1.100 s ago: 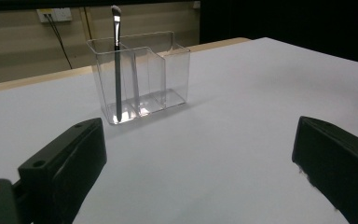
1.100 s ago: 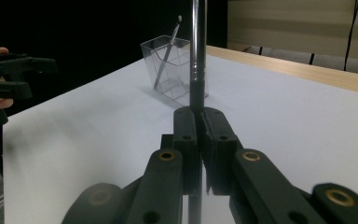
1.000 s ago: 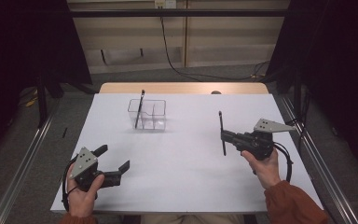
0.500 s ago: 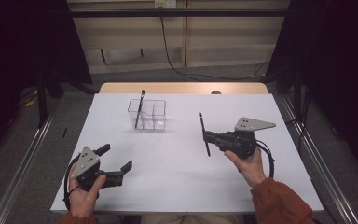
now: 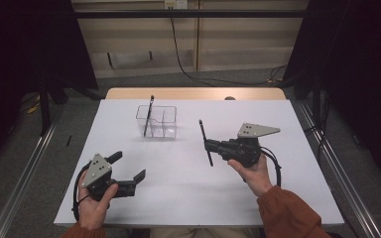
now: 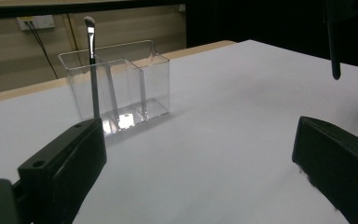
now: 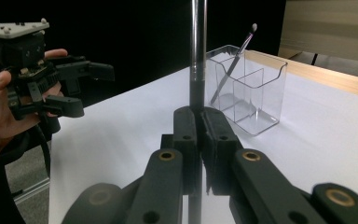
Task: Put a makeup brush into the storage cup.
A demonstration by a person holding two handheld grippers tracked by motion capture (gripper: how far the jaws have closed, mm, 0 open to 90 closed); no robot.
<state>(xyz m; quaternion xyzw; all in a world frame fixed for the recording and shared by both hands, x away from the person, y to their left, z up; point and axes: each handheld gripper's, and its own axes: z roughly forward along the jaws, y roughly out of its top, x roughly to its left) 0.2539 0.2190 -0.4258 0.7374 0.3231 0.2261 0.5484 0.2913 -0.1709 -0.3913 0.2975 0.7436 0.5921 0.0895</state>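
Right gripper [image 5: 209, 146] shifted left toward clear organizer [image 5: 157, 122], clamping black brush [image 5: 206, 142] (upright), left gripper [image 5: 129, 169] resting agape on table [image 5: 287, 198].

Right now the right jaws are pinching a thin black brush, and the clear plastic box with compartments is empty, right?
Not quite. The right gripper does pinch the thin black brush, but the clear plastic box with compartments is not empty: another thin brush stands in it, leaning against its wall. The high view shows it, and the left gripper view does too.
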